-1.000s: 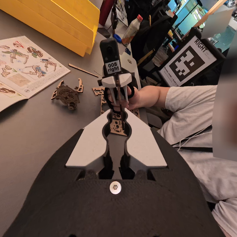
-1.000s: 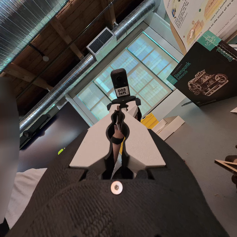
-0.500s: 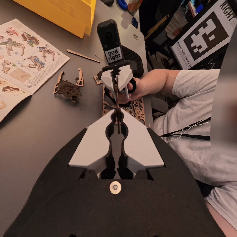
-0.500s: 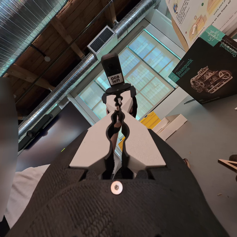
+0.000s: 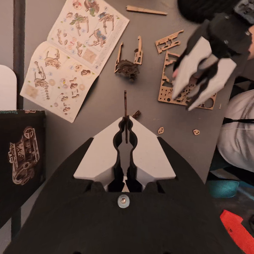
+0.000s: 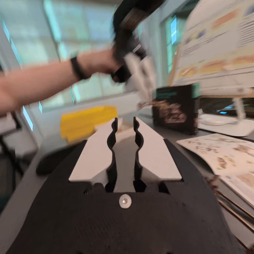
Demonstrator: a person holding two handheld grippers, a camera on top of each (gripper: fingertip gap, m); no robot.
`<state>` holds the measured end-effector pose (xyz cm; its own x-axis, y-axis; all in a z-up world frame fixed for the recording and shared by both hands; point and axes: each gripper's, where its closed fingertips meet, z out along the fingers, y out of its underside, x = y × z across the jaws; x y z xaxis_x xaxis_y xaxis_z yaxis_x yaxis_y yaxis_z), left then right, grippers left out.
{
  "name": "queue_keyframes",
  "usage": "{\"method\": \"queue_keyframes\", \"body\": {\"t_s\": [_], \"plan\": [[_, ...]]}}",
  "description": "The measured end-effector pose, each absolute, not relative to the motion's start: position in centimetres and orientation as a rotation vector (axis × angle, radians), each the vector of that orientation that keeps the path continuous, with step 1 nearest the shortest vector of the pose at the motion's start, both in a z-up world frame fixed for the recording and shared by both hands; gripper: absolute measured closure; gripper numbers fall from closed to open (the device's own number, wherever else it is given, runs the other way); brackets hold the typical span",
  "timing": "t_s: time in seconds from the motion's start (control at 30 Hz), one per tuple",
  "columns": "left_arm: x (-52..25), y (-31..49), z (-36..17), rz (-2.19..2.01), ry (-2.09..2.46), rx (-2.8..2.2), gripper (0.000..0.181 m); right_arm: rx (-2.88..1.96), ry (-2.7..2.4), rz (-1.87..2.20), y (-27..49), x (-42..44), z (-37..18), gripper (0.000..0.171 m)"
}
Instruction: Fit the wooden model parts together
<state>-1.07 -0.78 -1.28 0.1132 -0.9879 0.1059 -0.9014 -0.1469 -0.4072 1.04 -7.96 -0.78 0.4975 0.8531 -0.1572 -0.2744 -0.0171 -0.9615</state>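
My left gripper [image 5: 125,117] is shut on a thin flat wooden piece [image 5: 125,103], seen edge-on and sticking out past the fingertips, above the grey table [image 5: 104,104]. The partly built wooden model [image 5: 127,67] lies beyond it. My right gripper [image 5: 182,103] is open and empty, blurred, over a punched wooden part sheet [image 5: 167,88]. In the right wrist view the right gripper [image 6: 125,118] stands open with nothing between its fingers. The left gripper [image 6: 144,85] shows there too, blurred, held by a hand.
An open instruction booklet [image 5: 74,55] lies at the left, a black model box [image 5: 20,148] nearer. A sheet fragment [image 5: 167,44], a wooden stick [image 5: 145,10] and small loose pieces [image 5: 160,130] lie on the table. A yellow bin [image 6: 88,122] stands at the back. The tips of one gripper are about 8 cm away from the tips of the other. The right tips stand about 25 cm off the wooden stick [image 5: 145,10].
The right gripper has opened, let go of the thin wooden piece and swung away over the part sheet. The left gripper keeps the piece and now points down at the table.
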Motion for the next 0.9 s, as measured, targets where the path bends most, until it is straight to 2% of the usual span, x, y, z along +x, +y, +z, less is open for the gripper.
{"method": "queue_keyframes", "body": {"t_s": [0.17, 0.4, 0.6, 0.9], "plan": [[-0.9, -0.6, -2.3, -0.434, 1.923, -2.195, 0.181, -1.481, -0.843, 0.888, -9.1, -2.8, -5.2, 0.153], [-1.9, -0.9, -4.0, -0.381, 1.964, -2.223, 0.180, -1.751, -0.985, 0.893, -10.2, -3.9, -8.2, 0.155], [-2.9, -0.6, -4.3, -0.390, 1.923, -2.259, 0.180, -1.877, -1.299, 0.611, -11.9, -3.9, -12.1, 0.154], [-2.5, -1.1, -4.0, -0.375, 1.950, -2.242, 0.181, -1.994, -1.369, 0.705, -13.1, -4.4, -15.0, 0.154]]}}
